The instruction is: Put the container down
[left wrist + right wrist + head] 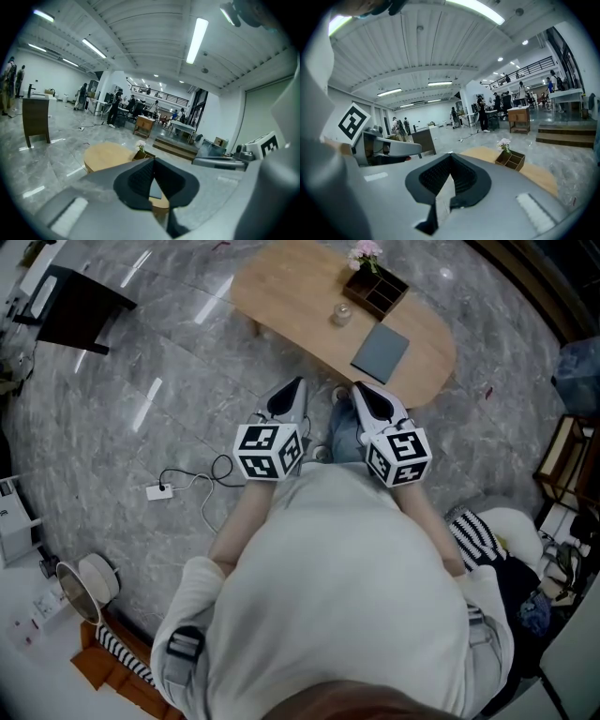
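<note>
A low oval wooden table [281, 296] stands on the marble floor in front of me. On it are a small glass jar [342, 313], a dark wooden compartment box [375, 289] with pink flowers [364, 253], and a grey-blue flat pad [381, 352]. I hold both grippers close to my chest, above the table's near edge and apart from everything on it. The left gripper [298, 382] [153, 160] has its jaws shut with nothing between them. The right gripper [359, 388] [451, 155] also has its jaw tips together and is empty. The box [513, 161] appears ahead in the right gripper view.
A white adapter with a looped cable [157, 490] lies on the floor to the left. A dark stand [80, 310] is at far left and a metal pot [80, 592] at lower left. A striped cloth [478, 535] and a wooden rack [567, 460] crowd the right. Several people stand far off.
</note>
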